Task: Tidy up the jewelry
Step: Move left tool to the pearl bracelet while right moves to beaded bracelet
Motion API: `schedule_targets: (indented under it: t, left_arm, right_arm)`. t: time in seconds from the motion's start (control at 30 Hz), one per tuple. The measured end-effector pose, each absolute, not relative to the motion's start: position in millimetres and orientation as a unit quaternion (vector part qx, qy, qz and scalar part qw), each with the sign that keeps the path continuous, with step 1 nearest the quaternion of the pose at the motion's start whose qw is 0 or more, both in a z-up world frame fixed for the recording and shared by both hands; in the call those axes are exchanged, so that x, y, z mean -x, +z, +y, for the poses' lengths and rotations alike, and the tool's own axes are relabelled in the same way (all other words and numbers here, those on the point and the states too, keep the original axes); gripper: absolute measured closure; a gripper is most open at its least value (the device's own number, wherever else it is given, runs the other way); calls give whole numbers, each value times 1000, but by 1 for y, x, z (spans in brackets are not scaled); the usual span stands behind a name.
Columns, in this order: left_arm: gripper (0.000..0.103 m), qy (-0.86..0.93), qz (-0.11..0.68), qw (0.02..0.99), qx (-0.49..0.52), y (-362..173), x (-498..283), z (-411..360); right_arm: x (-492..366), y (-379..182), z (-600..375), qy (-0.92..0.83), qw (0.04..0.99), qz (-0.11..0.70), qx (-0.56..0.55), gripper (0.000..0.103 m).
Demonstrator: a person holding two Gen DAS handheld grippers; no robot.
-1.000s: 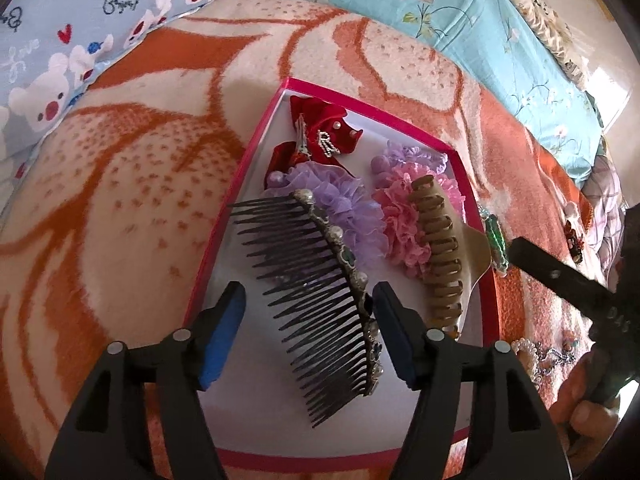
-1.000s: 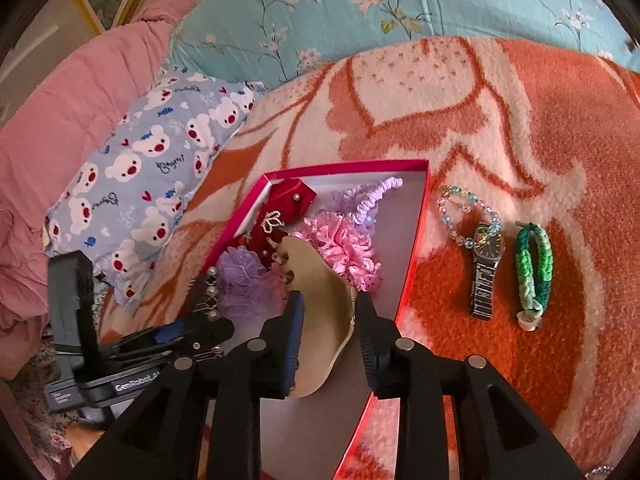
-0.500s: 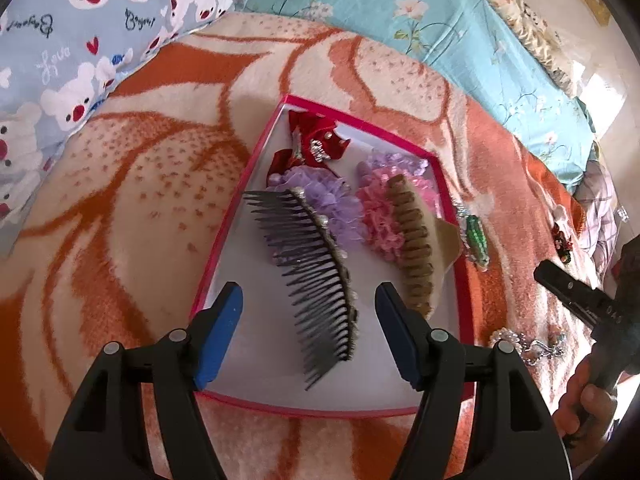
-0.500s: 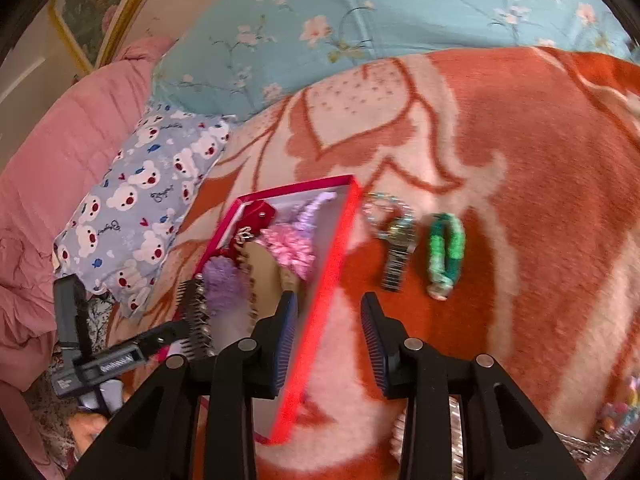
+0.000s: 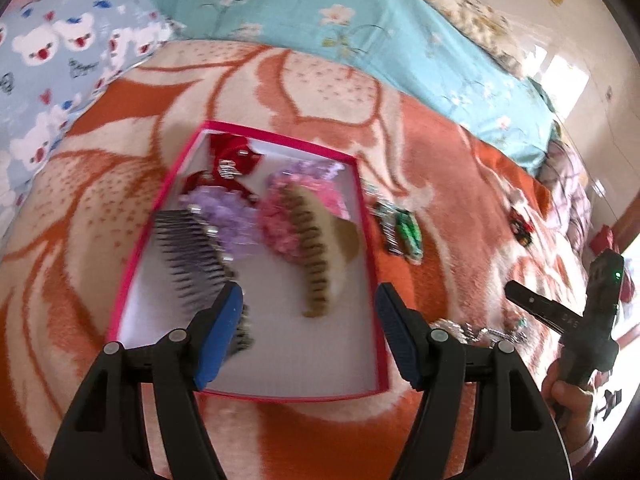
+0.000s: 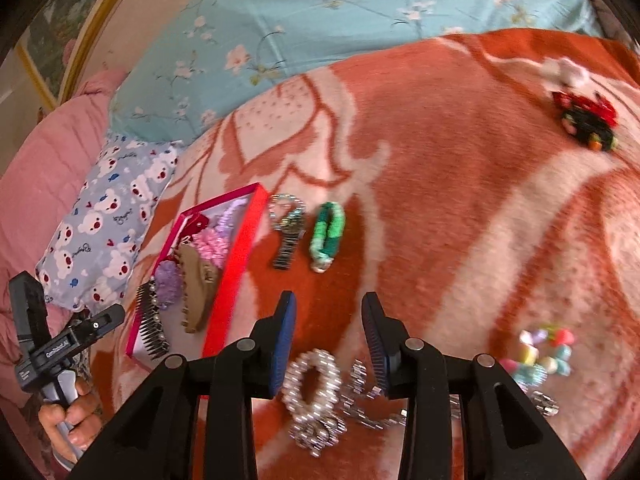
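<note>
Right gripper (image 6: 328,336): jaws parted, nothing held; poised low over the blanket (image 6: 460,160), tips pointing away from the holder, the beaded silver bracelet (image 6: 314,392) and a loose chain (image 6: 368,400) directly beneath.
Left gripper (image 5: 310,334): jaws spread, empty; raised above the near edge of the pink box (image 5: 374,272), tilted downward.
Box contents: black comb (image 5: 192,252) along the left wall; tan claw clip (image 5: 320,252) toward the right wall; lilac, pink and red hair pieces at the far end.
Outside the right wall, on the blanket: watch (image 6: 289,236), green bracelet (image 6: 327,236). Pastel bead bracelet (image 6: 540,354) near the right edge; red-and-black piece (image 6: 586,124) at the far right corner.
Step judged: between placements, picking the next loose item. Next move likely calls for lowering, straddling the silver bracelet's band, closing, then carrying into the free near floor of the box.
</note>
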State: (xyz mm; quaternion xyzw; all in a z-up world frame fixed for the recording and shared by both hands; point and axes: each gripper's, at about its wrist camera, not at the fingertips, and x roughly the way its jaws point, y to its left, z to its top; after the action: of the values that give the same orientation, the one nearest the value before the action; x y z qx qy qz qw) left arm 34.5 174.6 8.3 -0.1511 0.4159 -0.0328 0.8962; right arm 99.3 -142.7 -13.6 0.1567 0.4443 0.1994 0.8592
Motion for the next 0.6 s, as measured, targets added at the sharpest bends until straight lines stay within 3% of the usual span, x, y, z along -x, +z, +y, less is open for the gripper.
schedule_targets:
  t: [0.6]
  left_arm:
    - [35,-127,446,880,101,1,-34,69]
  right_arm:
    - [-63,-15,-237,116,878,434,-166,66]
